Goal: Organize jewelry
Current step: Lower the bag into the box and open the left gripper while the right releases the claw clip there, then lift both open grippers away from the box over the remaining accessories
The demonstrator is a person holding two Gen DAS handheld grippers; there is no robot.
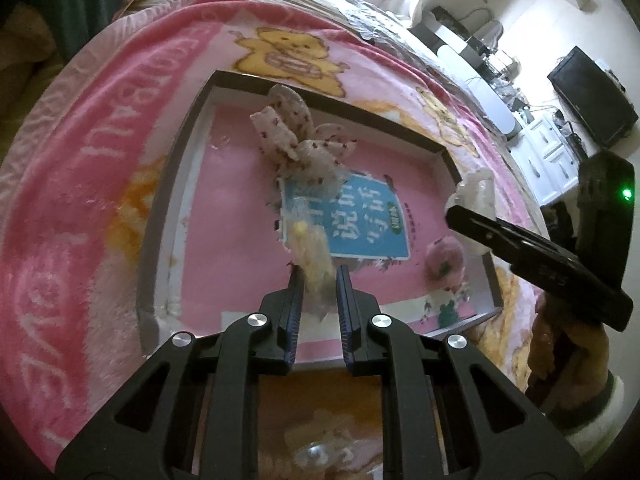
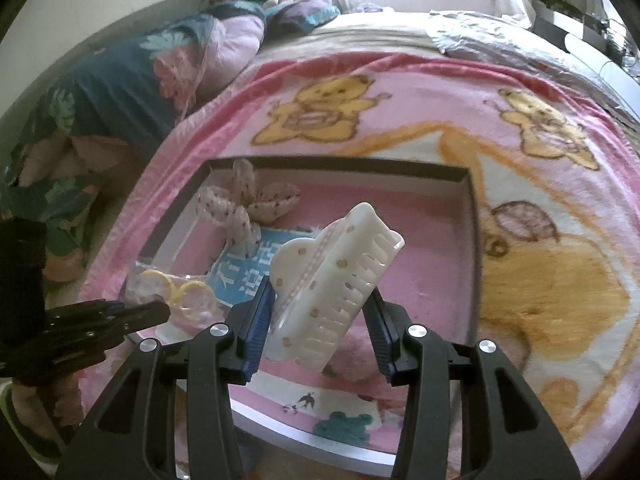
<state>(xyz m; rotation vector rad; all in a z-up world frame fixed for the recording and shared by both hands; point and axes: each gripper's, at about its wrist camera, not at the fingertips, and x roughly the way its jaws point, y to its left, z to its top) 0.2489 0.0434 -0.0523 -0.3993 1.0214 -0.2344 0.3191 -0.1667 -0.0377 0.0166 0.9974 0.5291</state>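
Over the box (image 2: 472, 240) on the bed, left gripper (image 1: 318, 276) pinches a bag of rings (image 1: 308, 252), right gripper (image 2: 320, 308) clamps a hair clip (image 2: 336, 280); I'd lower both gently, then release.

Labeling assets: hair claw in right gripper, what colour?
White hair claw with small pinkish dots, clearest in the right wrist view.

glossy white plastic hair claw (image 2: 334, 280), crinkly clear plastic bag (image 1: 310, 254), fuzzy pink blanket (image 2: 420, 80).
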